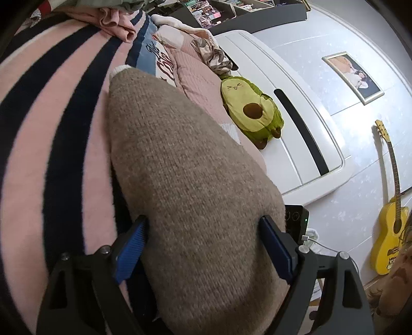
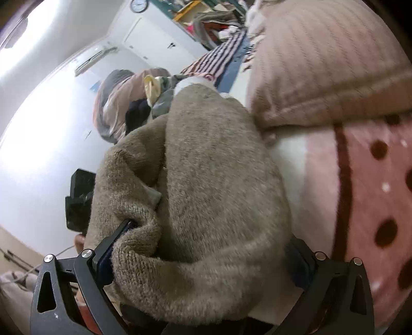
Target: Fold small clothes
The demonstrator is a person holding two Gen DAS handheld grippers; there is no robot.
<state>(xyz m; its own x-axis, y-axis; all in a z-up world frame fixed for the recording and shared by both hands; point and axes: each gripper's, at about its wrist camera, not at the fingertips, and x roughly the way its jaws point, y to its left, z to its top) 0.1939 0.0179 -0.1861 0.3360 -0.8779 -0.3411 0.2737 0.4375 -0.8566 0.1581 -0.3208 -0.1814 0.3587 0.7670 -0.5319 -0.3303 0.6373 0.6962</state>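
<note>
a: what's the weave like?
b: fuzzy, chunky taupe knit; the sweater (image 1: 185, 180) lies as a long rounded taper with a white cuff, on the pink and navy striped blanket (image 1: 51, 128).
a: and the grippers?
b: left gripper (image 1: 203, 244) spread wide around it (blue ribbed pads). right gripper (image 2: 203, 247) spread too, bunched folds between.

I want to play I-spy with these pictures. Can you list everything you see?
Brown knitted sock: one, tan, lying across both grippers.
Pink and navy striped blanket: one, under the sock.
Green avocado plush toy: one, beside the pink quilt.
Pink quilted blanket: one, bed's far side.
Yellow guitar: one, leaning on the wall.
Framed photo: one, on the wall.
Wall clock: one, top.
Left gripper: black, blue pads, open.
Right gripper: black, open.
</note>
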